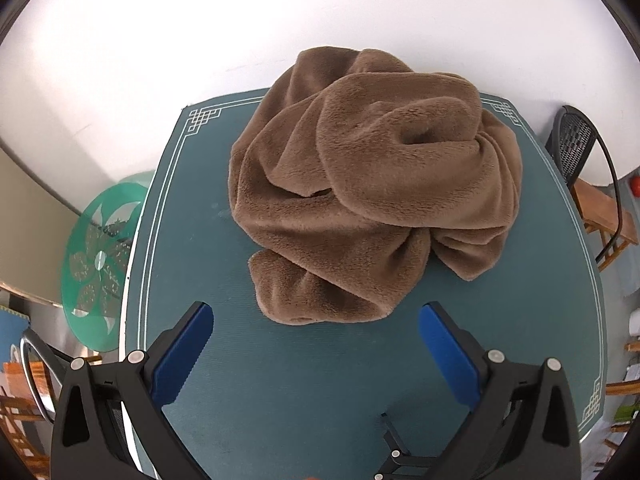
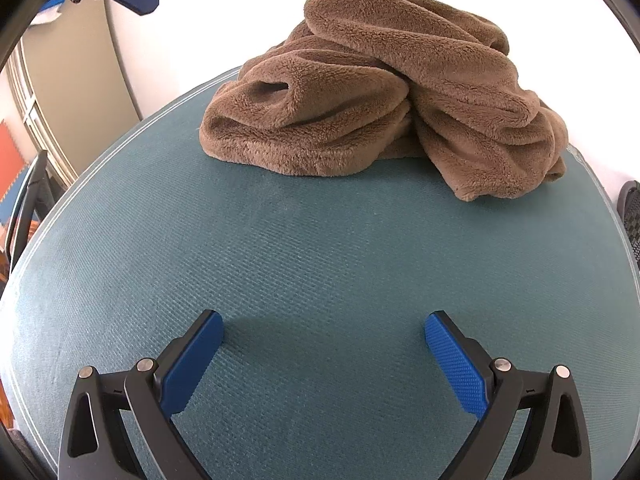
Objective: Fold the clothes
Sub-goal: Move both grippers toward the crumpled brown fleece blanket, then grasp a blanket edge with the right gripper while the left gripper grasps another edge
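We see the brown fleece garment [image 1: 372, 184] lying crumpled in a heap on the teal desk [image 1: 280, 380], toward its far edge. Short of the heap, our left hand-held gripper [image 1: 316, 320] and right hand-held gripper [image 2: 324, 330] hover released, empty, over bare desk. A green glass table [image 1: 100, 264] stands left of the desk, a mesh chair [image 1: 576, 140] right.

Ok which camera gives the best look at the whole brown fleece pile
The left wrist view: it looks down on the brown fleece garment, showing its whole outline on the teal mat. The right wrist view sees it low, from the side, so only the near folds show.
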`<state>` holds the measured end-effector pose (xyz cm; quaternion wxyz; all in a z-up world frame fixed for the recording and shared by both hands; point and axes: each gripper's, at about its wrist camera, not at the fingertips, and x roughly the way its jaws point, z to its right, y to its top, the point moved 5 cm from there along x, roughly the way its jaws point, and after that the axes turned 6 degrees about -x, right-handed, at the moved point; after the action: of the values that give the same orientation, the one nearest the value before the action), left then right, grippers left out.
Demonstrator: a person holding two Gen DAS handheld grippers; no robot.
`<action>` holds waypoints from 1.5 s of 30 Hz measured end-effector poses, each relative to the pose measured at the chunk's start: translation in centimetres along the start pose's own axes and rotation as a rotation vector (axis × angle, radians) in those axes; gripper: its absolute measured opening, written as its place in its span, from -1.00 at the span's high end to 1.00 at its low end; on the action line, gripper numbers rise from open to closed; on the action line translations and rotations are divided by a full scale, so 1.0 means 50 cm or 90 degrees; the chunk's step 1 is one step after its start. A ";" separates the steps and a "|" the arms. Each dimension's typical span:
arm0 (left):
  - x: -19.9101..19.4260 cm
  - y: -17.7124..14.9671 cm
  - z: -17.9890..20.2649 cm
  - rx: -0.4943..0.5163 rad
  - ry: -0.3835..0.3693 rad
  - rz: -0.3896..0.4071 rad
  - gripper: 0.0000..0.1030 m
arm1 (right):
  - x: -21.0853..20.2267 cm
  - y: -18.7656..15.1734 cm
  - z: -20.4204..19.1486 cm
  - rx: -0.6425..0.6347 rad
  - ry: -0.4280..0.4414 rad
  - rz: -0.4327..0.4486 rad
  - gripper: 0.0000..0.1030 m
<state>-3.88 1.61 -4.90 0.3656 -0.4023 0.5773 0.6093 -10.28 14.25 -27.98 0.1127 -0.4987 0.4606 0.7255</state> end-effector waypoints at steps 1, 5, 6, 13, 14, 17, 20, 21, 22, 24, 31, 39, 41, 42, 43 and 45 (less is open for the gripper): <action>0.003 0.000 -0.003 -0.002 0.000 -0.003 -1.00 | 0.001 0.000 -0.001 0.000 0.000 0.000 -0.99; 0.013 0.001 -0.009 -0.009 -0.002 -0.014 -1.00 | 0.002 0.003 -0.011 -0.024 0.009 0.000 -0.99; 0.014 0.003 -0.010 -0.009 -0.001 -0.014 -1.00 | 0.002 0.004 -0.015 -0.036 0.015 0.001 -0.99; 0.026 0.015 -0.012 -0.015 0.002 -0.015 -1.00 | 0.032 0.035 -0.012 -0.070 0.054 -0.066 -0.99; 0.028 0.019 -0.013 -0.015 0.004 -0.014 -1.00 | 0.040 0.044 -0.006 -0.075 0.058 -0.080 -0.99; 0.032 0.030 -0.022 -0.018 0.006 -0.010 -1.00 | 0.050 0.062 0.034 -0.056 0.026 -0.097 -0.99; 0.039 0.043 -0.032 -0.027 0.011 -0.006 -1.00 | 0.034 0.087 0.117 0.008 -0.026 -0.070 -0.99; 0.042 0.047 -0.034 -0.030 0.012 -0.007 -1.00 | 0.028 0.096 0.145 0.030 -0.043 -0.060 -0.99; 0.046 0.053 -0.036 -0.032 0.012 -0.008 -1.00 | 0.022 0.105 0.174 0.053 -0.060 -0.050 -0.99; 0.053 0.063 -0.035 -0.031 0.013 -0.008 -1.00 | 0.011 0.126 0.230 0.091 -0.088 -0.029 -0.99; 0.070 0.128 -0.018 0.009 -0.010 0.019 -1.00 | 0.039 0.235 0.381 0.195 -0.096 0.037 -0.99; 0.110 0.259 -0.027 0.042 -0.072 0.063 -1.00 | 0.102 0.341 0.518 0.261 -0.074 0.071 -0.99; 0.132 0.293 -0.036 0.033 -0.090 0.059 -1.00 | 0.124 0.357 0.543 0.268 -0.073 0.068 -0.99; 0.142 0.307 -0.041 0.027 -0.100 0.055 -1.00 | 0.125 0.361 0.548 0.266 -0.070 0.065 -0.99; 0.153 0.322 -0.046 0.019 -0.110 0.050 -1.00 | 0.126 0.365 0.553 0.265 -0.067 0.061 -0.99; 0.179 0.354 -0.050 0.011 -0.126 0.040 -1.00 | 0.127 0.372 0.563 0.263 -0.061 0.055 -0.99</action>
<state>-23.48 -2.20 -5.84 0.4052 -0.3186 0.5558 0.6522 -42.37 24.11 -20.69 0.2034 -0.4098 0.6144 0.6429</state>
